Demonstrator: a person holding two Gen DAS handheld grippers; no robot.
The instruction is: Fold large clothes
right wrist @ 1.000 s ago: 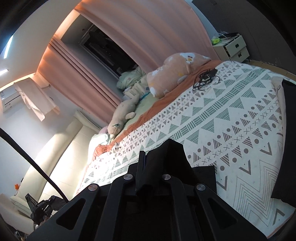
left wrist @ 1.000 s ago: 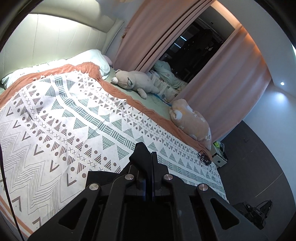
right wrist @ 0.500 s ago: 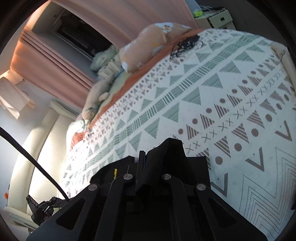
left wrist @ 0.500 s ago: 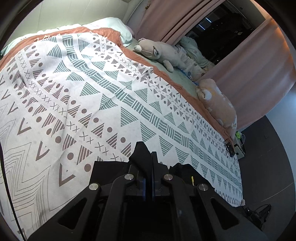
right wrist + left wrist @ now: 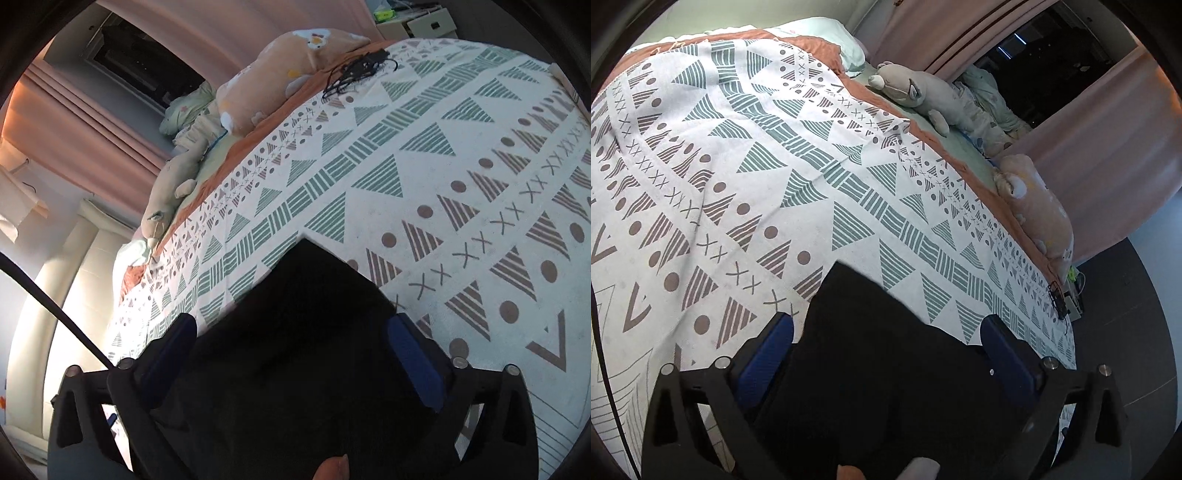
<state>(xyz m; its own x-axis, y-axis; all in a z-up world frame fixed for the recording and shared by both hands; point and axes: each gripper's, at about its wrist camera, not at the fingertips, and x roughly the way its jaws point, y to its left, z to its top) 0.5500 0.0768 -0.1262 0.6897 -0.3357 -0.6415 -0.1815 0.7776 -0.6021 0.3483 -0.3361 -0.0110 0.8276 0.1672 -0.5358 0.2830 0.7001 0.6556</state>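
A black garment [image 5: 886, 354] lies on the patterned bedspread [image 5: 746, 177], one corner pointing away from me. My left gripper [image 5: 886, 332] is open, its blue-padded fingers [image 5: 768, 354] spread to either side of the cloth. In the right wrist view the same black garment [image 5: 314, 332] lies on the bedspread [image 5: 424, 177]. My right gripper [image 5: 295, 332] is open too, its fingers [image 5: 413, 358] standing apart over the cloth. Neither gripper holds the fabric.
Plush toys [image 5: 923, 96] [image 5: 1038, 214] lie along the far edge of the bed, also in the right wrist view [image 5: 295, 66]. A black cable bundle [image 5: 354, 72] lies near the bed corner. Pink curtains [image 5: 1108, 140] and a headboard [image 5: 74, 288] border the bed.
Both grippers were shut on the black garment and have opened, letting it go onto the bedspread. Both have come lower and closer to the bed.
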